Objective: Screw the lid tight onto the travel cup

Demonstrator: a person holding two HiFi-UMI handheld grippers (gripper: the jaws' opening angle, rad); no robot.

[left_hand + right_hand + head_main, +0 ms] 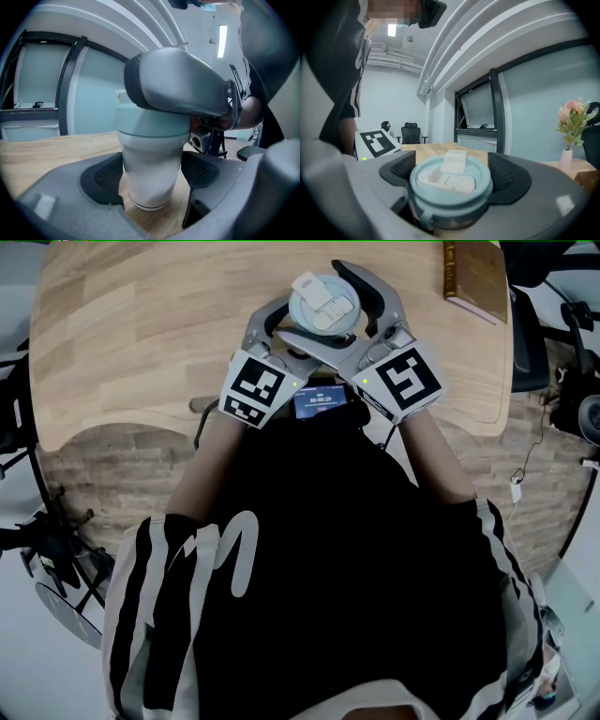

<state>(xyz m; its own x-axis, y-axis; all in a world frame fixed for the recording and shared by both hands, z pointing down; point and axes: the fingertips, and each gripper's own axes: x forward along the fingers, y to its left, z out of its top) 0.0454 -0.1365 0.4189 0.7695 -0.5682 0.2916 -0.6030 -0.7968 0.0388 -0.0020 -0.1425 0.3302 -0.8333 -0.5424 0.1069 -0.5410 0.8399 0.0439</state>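
Observation:
A pale blue-green travel cup [321,304] stands on the wooden table [141,343], close to its near edge, with its lid [323,292] on top. My left gripper [302,329] is shut on the cup's white body [150,173], one pad pressing each side, low on the cup. My right gripper [326,306] sits higher and is shut on the lid [450,180], its pads [508,173] against the rim. In the left gripper view, one grey finger of the right gripper [183,84] crosses over the lid [150,126]. The cup's base rests on the wood.
A brown book [476,277] lies at the table's far right corner. A small screen with a timer [319,401] sits at the near edge between my wrists. A vase of pink flowers [572,126] stands to the right, and an office chair [411,132] stands beyond the table.

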